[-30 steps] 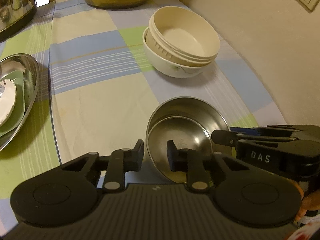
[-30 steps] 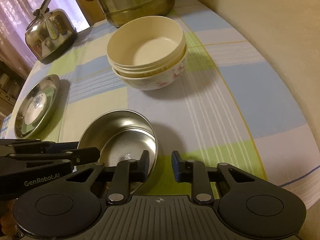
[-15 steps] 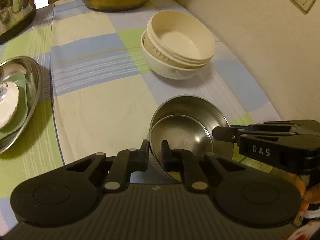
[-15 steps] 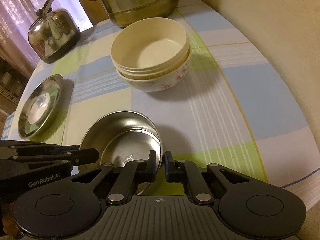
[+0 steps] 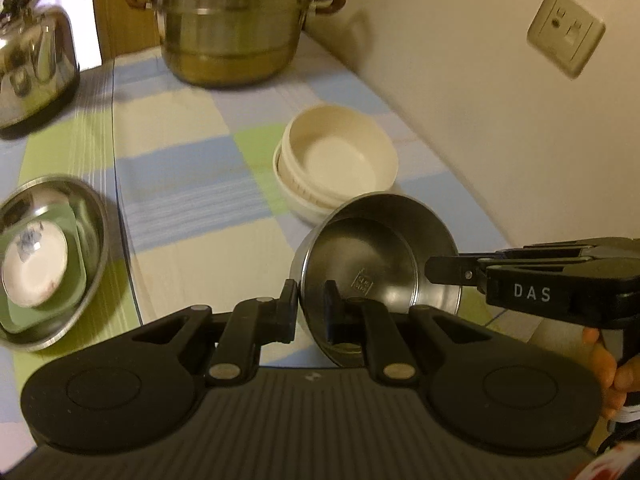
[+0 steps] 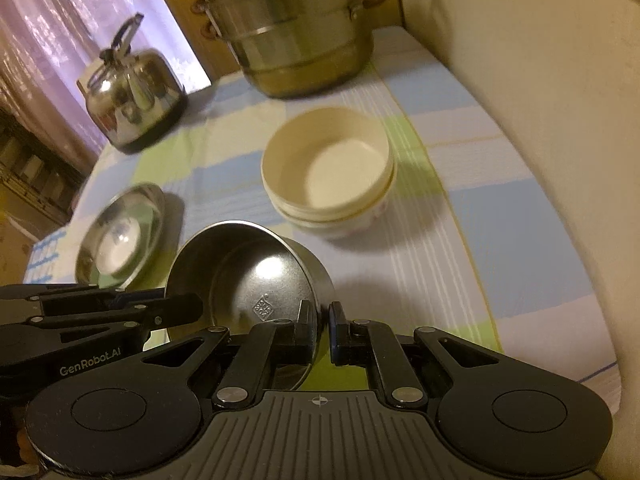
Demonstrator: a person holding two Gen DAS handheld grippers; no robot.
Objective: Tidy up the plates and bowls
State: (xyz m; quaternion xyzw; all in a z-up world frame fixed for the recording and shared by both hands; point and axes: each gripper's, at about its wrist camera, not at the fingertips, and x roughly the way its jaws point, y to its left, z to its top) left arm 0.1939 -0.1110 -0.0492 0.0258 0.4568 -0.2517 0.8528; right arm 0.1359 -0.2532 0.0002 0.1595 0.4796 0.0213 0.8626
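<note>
We see both tools pinching the same steel bowl (image 5: 380,252), one on each side of its rim. The left tool (image 5: 311,312) has its pads pressed together on the near left wall of the bowl, one finger inside and one outside. The right tool (image 6: 322,328) clamps the opposite wall the same way; in the left wrist view it reaches in from the right as a black arm marked DAS. The bowl hangs tilted between them, its mouth turned toward the far side, and it appears clear of the desk (image 5: 192,248), which wears a checked cloth of blue, green and cream.

Just beyond the steel bowl we find the stack of cream bowls (image 6: 328,176), the top one nested in a lower bowl with a pink flower pattern. In the left wrist view the steel bowl's far rim overlaps the stack's near edge, so we cannot tell whether they touch. Nothing else lies between the two.

To the left, well apart, sits a steel plate (image 5: 52,260) holding a green item and a small white dish (image 5: 34,264) with a blue mark. At the far end stand a large steel steamer pot (image 6: 296,36) and a kettle (image 6: 132,96), the kettle off to the left. A wall (image 5: 500,120) with a socket (image 5: 566,34) runs along the desk's right edge, close to the cream stack. A fingertip shows under the right tool.
</note>
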